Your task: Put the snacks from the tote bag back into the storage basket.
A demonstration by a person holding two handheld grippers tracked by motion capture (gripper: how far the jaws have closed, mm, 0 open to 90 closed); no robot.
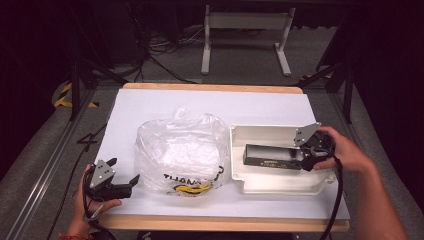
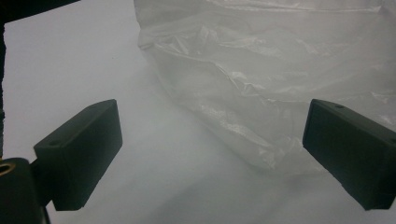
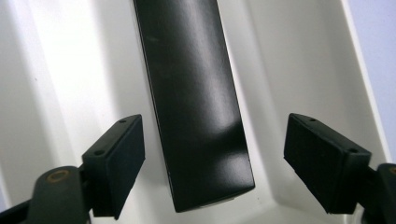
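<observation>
While the right gripper (image 1: 306, 154) sits over the right end of a white tray (image 1: 260, 186), its jaws are spread wide on either side of a long black box (image 1: 272, 156) without touching it. That box lies flat on the tray floor, lengthwise from left to right in the high view, with small pale lettering along the side that faces the person. In the right gripper view the box (image 3: 196, 107) looks smooth and matte with a soft sheen near its nearer end, its edges straight and its corners sharp, and it runs away between the two jaws with a clear gap on each side. The tray (image 3: 299, 70) has raised walls and rounded corners, and it stands on the white table (image 1: 150, 102) toward the right.

Just left of the tray sits a crumpled clear plastic bag (image 1: 181, 152), puffed up, with dark printed letters and a yellow mark low on its front. The left gripper (image 1: 122, 176) rests at the near left edge of the table beside the bag, held in the person's left hand (image 1: 90, 210). Its jaws are spread apart and hold nothing; in the left gripper view the bag (image 2: 280, 79) lies ahead of them, wrinkled and translucent, close to the jaw on the right of that view.
</observation>
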